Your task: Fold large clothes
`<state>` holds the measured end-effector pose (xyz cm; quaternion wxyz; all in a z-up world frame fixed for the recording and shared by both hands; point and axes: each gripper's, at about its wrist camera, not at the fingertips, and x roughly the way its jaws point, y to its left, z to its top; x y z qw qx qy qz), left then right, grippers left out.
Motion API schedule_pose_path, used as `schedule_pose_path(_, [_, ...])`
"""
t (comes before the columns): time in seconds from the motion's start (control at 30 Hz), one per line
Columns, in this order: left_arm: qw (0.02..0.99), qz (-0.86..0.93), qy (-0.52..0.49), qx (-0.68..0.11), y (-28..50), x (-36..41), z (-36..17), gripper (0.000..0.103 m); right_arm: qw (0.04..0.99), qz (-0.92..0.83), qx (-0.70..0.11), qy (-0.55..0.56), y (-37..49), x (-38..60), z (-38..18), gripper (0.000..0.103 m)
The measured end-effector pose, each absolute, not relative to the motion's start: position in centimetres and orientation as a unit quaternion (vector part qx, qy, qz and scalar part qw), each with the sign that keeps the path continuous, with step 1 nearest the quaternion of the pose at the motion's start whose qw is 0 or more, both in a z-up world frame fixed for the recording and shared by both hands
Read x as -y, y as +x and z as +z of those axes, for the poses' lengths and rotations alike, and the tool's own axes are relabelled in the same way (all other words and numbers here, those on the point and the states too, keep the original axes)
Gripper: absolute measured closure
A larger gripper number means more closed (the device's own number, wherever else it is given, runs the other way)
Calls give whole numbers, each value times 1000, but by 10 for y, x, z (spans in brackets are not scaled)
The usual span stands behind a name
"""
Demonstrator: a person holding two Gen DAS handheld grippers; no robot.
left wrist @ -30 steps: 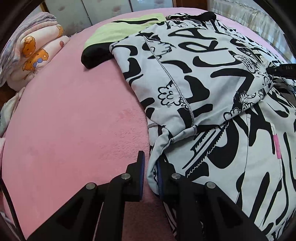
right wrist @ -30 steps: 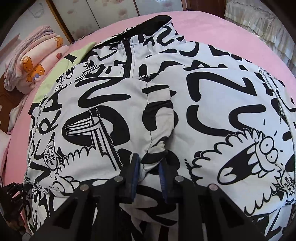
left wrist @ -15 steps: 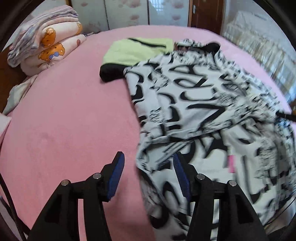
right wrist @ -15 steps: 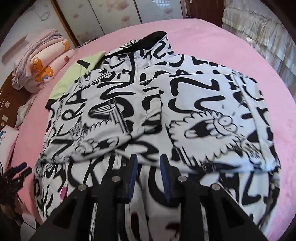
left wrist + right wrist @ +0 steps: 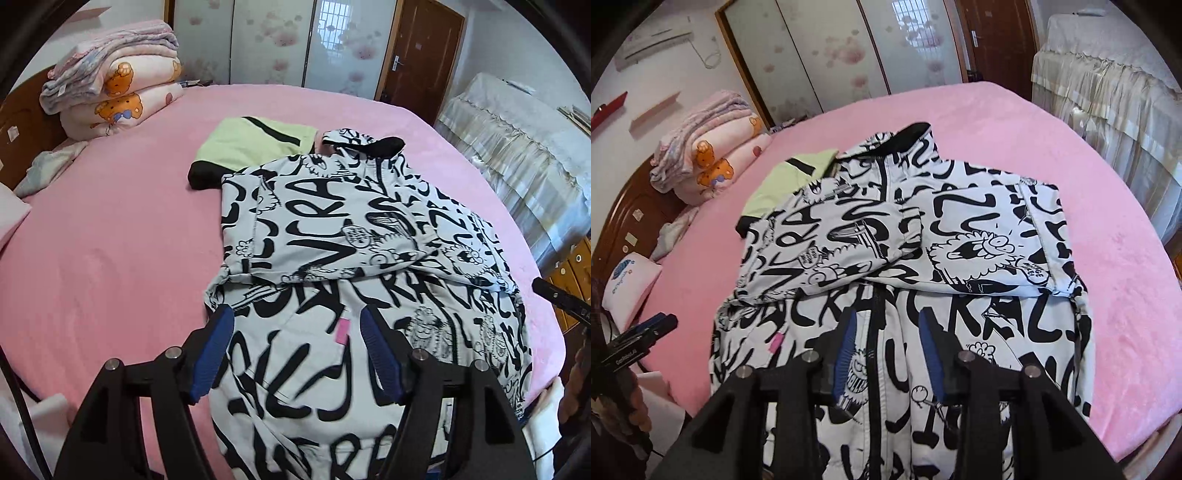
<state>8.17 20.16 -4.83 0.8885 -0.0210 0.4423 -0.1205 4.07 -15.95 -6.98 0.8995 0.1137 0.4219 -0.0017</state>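
- A stack of folded pink blankets with orange bear prints [image 5: 118, 92] sits at the far left of the bed, well apart from the work.
- A pale green folded garment with a black band [image 5: 255, 146] lies just beyond the jacket's left shoulder; it looks close enough to snag in a careless top fold.
- The left gripper [image 5: 297, 350] hangs over the jacket's lower left, its blue fingers [image 5: 216, 349] having just spread apart, nothing clamped.
- The white zip-up jacket with black graffiti print [image 5: 960, 236] lies on the pink plush bed [image 5: 110, 258], both sleeves folded across the chest, hem trailing off the near edge.
- The right gripper [image 5: 886, 354] hovers above the zip, fingers just parted, empty.
- Likely next: take the hem at both corners together and carry it evenly to the collar.
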Motion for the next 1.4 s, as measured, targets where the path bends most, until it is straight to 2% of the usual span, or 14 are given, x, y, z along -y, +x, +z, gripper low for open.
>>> schedule_pose_path(0.37, [900, -140, -16, -412, 30, -177, -16, 32, 920, -1, -379, 97, -19, 154, -35, 59])
schedule_pose_path(0.6, [902, -136, 10, -411, 2, -178, -22, 29, 930, -9, -362, 65, -55, 151, -38, 59])
schedule_pose_path(0.97, [872, -106, 62, -473, -14, -205, -98, 29, 909, -47, -412, 47, -91, 182, -99, 59])
schedule_pose_path(1.4, [822, -92, 2, -562, 2, -228, -167, 29, 868, -92, -477, 102, -113, 242, -166, 59])
